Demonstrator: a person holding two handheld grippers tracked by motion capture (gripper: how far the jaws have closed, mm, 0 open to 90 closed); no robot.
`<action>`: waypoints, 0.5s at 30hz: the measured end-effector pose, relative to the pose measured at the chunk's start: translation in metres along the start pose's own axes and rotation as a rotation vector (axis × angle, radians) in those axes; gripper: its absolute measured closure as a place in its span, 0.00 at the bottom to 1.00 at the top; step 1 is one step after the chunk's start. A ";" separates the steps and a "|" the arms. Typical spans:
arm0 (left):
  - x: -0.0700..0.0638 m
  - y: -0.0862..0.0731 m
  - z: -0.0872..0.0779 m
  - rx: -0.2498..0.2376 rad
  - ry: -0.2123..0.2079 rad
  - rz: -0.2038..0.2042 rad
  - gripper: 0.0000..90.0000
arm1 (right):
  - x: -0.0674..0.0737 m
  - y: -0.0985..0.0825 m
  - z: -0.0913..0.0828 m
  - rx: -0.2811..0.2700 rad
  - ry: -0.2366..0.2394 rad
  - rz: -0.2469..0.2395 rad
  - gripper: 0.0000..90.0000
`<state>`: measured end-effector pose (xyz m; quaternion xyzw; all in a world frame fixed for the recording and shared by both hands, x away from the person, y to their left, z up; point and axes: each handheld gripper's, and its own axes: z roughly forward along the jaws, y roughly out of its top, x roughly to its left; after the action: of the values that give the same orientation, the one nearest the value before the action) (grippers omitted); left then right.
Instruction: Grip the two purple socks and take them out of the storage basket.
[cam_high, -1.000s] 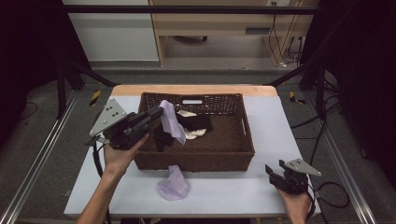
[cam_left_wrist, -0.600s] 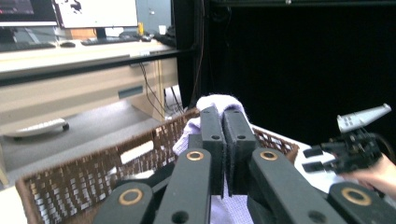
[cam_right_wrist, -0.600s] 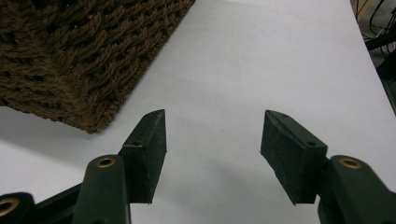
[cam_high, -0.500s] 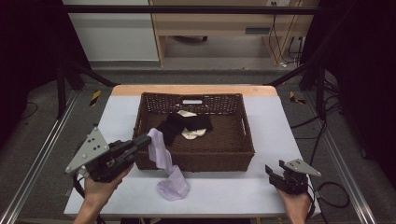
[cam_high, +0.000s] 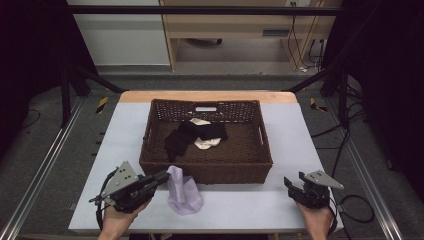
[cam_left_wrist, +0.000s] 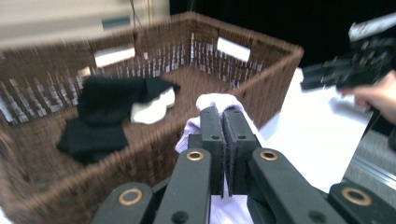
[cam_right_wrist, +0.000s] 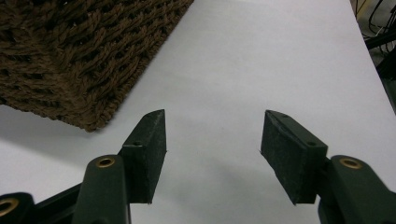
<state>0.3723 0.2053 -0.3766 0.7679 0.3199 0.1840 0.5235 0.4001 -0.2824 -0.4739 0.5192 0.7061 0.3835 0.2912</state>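
The left tongs (cam_high: 162, 176) are pinching a lilac sock (cam_high: 183, 189) between jaws pressed together on the cloth, near the front edge of the tabletop (cam_high: 250, 205), left of its middle; the right tongs (cam_high: 295, 187) are resting near the front right corner with jaws standing apart and nothing between them.

The tabletop is carrying a brown wicker basket (cam_high: 207, 172) across its middle. Inside the basket black socks (cam_high: 182, 137) are lying against a white sock (cam_high: 206, 143), toward the back half. The lilac sock is draping down just in front of the basket's front wall, its lower part piling on the tabletop while its top is hanging from the left tongs; whether it is one sock or two lying together I cannot tell.

In the left gripper view the sock (cam_left_wrist: 215, 103) is bulging just beyond the closed jaws, with the basket (cam_left_wrist: 275, 79) right behind it.

The step in hand looks like laying this sock out on the tabletop. To do it well, the person should be lowering the sock until most of the cloth is lying flat, drawing it slightly away from the basket wall so it is not snagging on the weave, and only then parting the jaws, lifting straight off so the pads are not dragging the cloth along
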 end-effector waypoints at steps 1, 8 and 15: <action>-0.001 -0.005 0.005 0.023 0.005 -0.003 0.97 | 0.000 0.000 0.000 0.001 0.000 -0.001 0.45; 0.000 -0.026 0.025 0.115 0.017 -0.009 0.97 | 0.000 0.000 0.000 0.000 0.002 -0.002 0.45; 0.002 -0.043 0.038 0.180 0.042 -0.015 0.96 | 0.000 0.000 0.000 0.000 0.003 0.003 0.45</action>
<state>0.3843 0.1916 -0.4309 0.8054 0.3520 0.1666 0.4467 0.3994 -0.2822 -0.4741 0.5199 0.7057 0.3845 0.2896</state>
